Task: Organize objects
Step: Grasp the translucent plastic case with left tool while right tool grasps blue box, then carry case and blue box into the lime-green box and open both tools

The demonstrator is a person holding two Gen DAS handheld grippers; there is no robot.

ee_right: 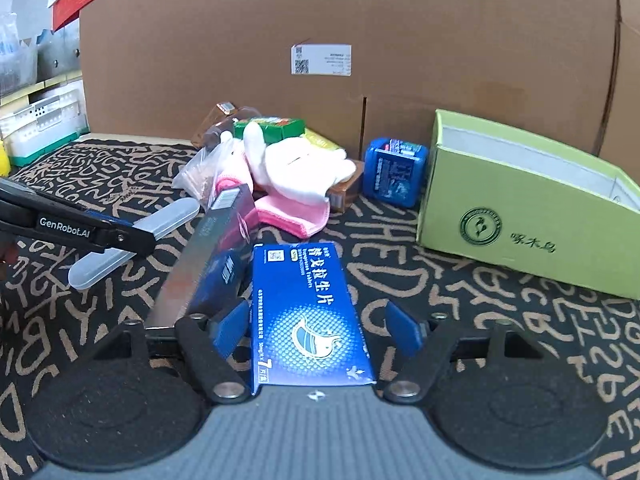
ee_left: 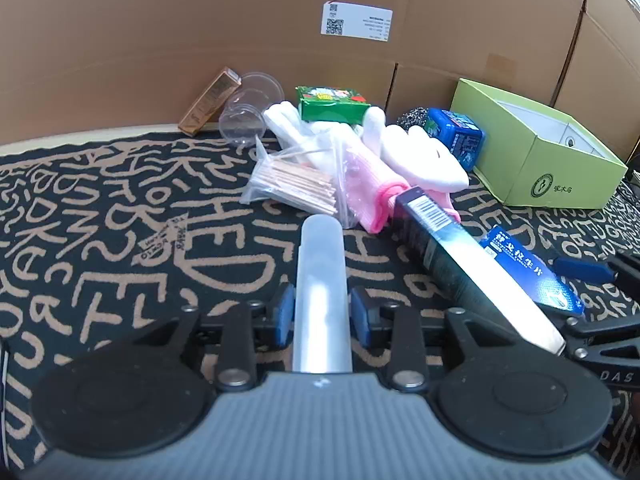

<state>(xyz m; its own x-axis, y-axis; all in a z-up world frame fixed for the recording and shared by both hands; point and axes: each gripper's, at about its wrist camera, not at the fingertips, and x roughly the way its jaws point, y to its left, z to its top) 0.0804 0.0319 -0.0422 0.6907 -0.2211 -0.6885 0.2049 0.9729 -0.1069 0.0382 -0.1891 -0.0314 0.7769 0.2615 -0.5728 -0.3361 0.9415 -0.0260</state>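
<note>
My left gripper is shut on a frosted plastic case lying lengthwise between its fingers; it also shows in the right wrist view. My right gripper is open around a blue medicine box, with a gap at the right finger. The same blue medicine box shows in the left wrist view. A long dark box lies between the two. A green open box stands at the right.
A pile lies behind: white and pink gloves, a bag of toothpicks, a green packet, a clear cup, a brown box, a blue container. Cardboard walls stand at the back.
</note>
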